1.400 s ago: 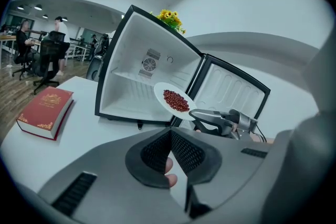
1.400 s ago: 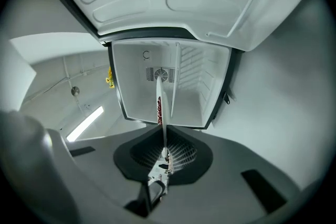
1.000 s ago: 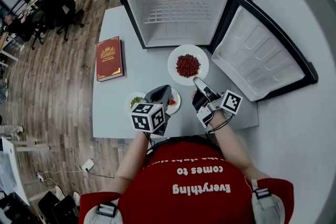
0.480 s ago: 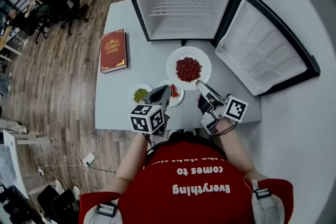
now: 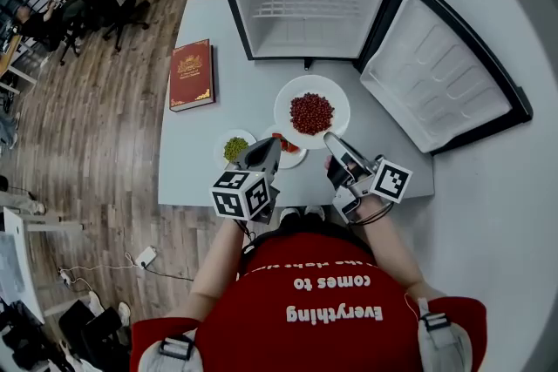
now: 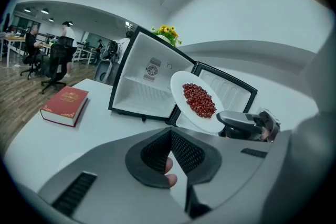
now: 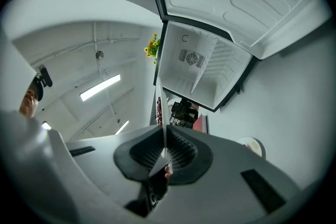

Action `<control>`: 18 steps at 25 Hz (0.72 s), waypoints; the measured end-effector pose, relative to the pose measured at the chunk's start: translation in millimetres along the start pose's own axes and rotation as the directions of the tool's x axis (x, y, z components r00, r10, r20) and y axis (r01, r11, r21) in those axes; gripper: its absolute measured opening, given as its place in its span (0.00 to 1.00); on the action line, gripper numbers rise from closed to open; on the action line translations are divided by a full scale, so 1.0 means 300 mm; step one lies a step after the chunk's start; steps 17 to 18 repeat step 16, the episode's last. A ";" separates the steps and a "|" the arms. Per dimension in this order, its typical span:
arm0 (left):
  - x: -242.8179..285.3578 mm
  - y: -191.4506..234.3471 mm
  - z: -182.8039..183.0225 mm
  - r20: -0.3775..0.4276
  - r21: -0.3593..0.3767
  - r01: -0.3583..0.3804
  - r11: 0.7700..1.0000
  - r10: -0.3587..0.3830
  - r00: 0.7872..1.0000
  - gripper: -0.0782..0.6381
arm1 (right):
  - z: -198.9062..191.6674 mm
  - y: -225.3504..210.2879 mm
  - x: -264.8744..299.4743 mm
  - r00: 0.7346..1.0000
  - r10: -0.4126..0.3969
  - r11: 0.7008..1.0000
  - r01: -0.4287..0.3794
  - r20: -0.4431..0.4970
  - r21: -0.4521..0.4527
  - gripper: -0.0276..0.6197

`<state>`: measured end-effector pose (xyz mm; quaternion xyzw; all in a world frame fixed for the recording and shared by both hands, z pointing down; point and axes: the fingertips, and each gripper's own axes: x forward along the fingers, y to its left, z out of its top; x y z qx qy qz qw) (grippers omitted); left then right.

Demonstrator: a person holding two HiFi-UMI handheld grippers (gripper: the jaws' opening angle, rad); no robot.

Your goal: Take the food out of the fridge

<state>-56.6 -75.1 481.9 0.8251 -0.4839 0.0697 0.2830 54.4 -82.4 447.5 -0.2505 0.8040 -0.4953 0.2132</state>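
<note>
The right tool (image 5: 329, 138) pinched the plate (image 5: 283, 104) of red beans (image 5: 311, 112) at its 5 o'clock rim; the left tool (image 5: 274, 143), at 8 o'clock, was closed, empty.

- We note a white table (image 5: 248, 100) — the one surface bearing things.
- Far end: a mini fridge (image 5: 305, 4) stands on it, door swung open.
- Left edge: a red book (image 5: 192, 74) lies flat.
- Near edge: a small plate of green food (image 5: 234, 149) — just beside it, a small plate of red food (image 5: 289, 146), partly hidden.
</note>
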 end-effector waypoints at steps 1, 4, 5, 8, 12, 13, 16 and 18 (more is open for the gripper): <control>-0.004 -0.001 -0.001 0.001 -0.002 0.000 1.000 0.000 1.000 0.11 | -0.004 0.001 -0.002 1.000 -0.005 1.000 0.005 -0.001 -0.006 0.08; -0.014 -0.003 -0.008 0.003 -0.003 0.001 1.000 -0.001 1.000 0.11 | -0.013 0.004 -0.008 1.000 -0.009 1.000 0.009 -0.001 -0.009 0.08; -0.016 -0.004 -0.010 0.003 -0.003 0.002 1.000 -0.002 1.000 0.11 | -0.016 0.006 -0.011 1.000 -0.008 1.000 0.008 0.000 -0.008 0.08; -0.024 -0.007 -0.014 0.006 -0.003 0.004 1.000 -0.004 1.000 0.11 | -0.019 0.010 -0.021 1.000 -0.010 1.000 0.010 0.005 -0.007 0.08; -0.028 -0.013 -0.022 0.005 -0.006 0.008 1.000 -0.008 1.000 0.11 | -0.019 0.014 -0.038 1.000 -0.014 1.000 0.014 0.010 -0.006 0.08; -0.028 -0.015 -0.024 0.005 -0.005 0.009 1.000 -0.009 1.000 0.11 | -0.019 0.016 -0.041 1.000 -0.013 1.000 0.013 0.011 -0.008 0.08; -0.029 -0.023 -0.027 0.006 -0.003 0.012 1.000 -0.012 1.000 0.11 | -0.017 0.021 -0.052 1.000 -0.013 1.000 0.013 0.015 -0.012 0.08; -0.029 -0.023 -0.027 0.006 -0.003 0.012 1.000 -0.012 1.000 0.11 | -0.017 0.021 -0.052 1.000 -0.013 1.000 0.013 0.015 -0.012 0.08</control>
